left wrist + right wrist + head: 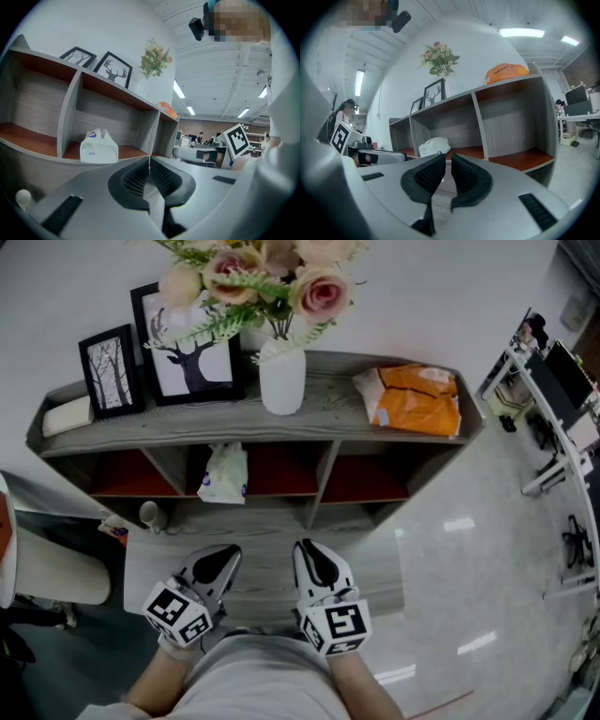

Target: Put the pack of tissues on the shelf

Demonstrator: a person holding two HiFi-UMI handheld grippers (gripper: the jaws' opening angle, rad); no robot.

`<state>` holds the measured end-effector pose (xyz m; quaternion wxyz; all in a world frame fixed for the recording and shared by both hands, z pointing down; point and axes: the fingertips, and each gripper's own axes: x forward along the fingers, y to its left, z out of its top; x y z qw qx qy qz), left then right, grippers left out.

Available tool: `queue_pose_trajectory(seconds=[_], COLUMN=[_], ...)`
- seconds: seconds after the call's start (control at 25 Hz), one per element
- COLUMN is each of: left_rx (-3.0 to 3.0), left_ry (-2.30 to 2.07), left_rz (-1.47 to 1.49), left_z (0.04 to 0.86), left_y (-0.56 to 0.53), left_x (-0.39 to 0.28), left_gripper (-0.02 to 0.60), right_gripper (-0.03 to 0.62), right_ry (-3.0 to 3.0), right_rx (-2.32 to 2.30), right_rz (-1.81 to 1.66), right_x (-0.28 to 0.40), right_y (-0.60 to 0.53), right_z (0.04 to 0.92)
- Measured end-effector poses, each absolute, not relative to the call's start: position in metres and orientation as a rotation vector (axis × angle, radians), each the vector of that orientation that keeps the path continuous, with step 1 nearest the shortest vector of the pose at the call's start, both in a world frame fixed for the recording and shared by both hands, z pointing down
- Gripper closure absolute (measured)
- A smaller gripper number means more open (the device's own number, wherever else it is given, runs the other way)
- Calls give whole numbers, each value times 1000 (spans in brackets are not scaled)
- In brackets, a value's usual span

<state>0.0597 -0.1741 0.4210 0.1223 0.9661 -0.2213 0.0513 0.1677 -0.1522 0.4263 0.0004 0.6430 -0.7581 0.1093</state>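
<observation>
Hand-held gripper check first: the left hand-held gripper (pixel 220 559) has its jaws pressed together with nothing in them, and the right hand-held gripper (pixel 314 554) is closed up and empty too. Both hang well short of the vase (pixel 281 379), on the person's side of it. The pack of tissues (pixel 225 474) sits in the shelf (pixel 333 409) compartment straight under the vase, with nothing touching it. So I'd say the job's basically finished. Can't see anything left to do, except maybe nudging the pack straighter.
</observation>
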Motion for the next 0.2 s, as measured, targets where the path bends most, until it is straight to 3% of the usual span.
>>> queue_pose_trajectory(seconds=[0.2], left_rx=[2817], left_ry=[-649], left_rz=[147], left_z=[422], left_y=[-173], left_x=[58], left_gripper=[560], right_gripper=[546], right_ry=[-2381], right_rx=[2002], right_rz=[347], right_x=[163], right_y=[-152], right_z=[428])
